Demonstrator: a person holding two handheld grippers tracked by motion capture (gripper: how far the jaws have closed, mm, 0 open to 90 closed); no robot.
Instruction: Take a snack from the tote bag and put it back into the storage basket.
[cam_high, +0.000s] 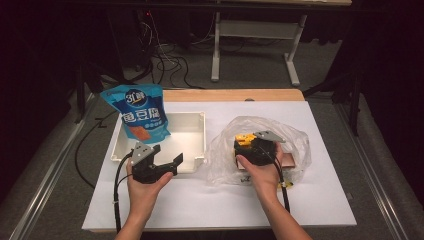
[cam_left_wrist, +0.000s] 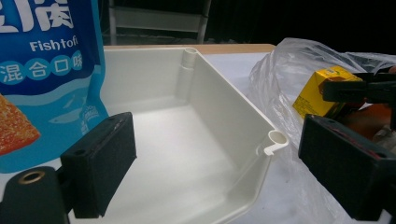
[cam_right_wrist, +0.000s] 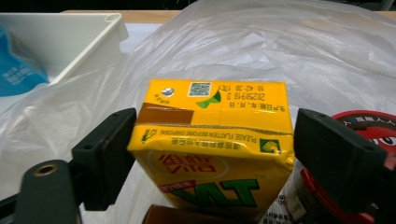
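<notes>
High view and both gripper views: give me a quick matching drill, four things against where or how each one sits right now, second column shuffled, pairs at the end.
Things:
1. yellow drink carton
2. blue fish tofu pouch
3. white tray
4. left gripper

Places or states:
A. leaning in the tray's far left corner
B. between the jaws of the right gripper, over the clear plastic bag
C. open, holding nothing, at the tray's near edge
D. on the white table sheet, left of the bag

Pairs: 1-B, 2-A, 3-D, 4-C
</notes>
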